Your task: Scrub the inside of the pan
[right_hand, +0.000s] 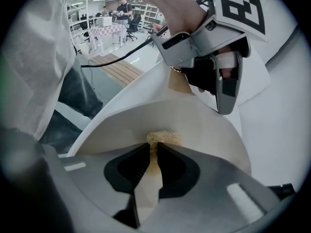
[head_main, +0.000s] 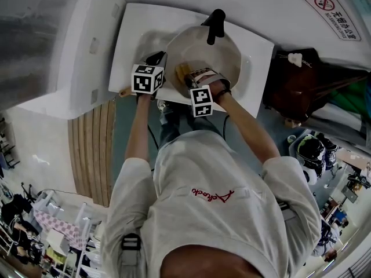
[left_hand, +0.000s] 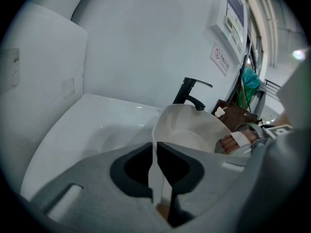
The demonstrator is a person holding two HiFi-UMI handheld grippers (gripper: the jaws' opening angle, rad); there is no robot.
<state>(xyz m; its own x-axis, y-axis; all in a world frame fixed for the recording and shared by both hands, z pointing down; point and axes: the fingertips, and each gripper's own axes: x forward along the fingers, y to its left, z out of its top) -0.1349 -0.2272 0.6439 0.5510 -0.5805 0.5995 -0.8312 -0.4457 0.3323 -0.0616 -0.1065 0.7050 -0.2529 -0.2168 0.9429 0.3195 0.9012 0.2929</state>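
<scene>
A white pan [head_main: 203, 51] stands tilted in the white sink [head_main: 255, 57], its inside facing me. My left gripper [head_main: 158, 61] is shut on the pan's handle by the rim; in the left gripper view the jaws [left_hand: 155, 152] pinch a thin white strip with a brown wooden end below. My right gripper [head_main: 188, 75] reaches into the pan, shut on a yellow sponge [head_main: 182, 71]. In the right gripper view the sponge [right_hand: 163, 138] sticks out past the fingertips and rests against the pan's inner wall [right_hand: 204, 125].
A black faucet [head_main: 215, 25] rises behind the pan at the sink's back edge. White walls close in on the left and behind. A brown bag [head_main: 301, 80] sits to the right of the sink. A wooden slatted floor strip [head_main: 93, 149] lies below left.
</scene>
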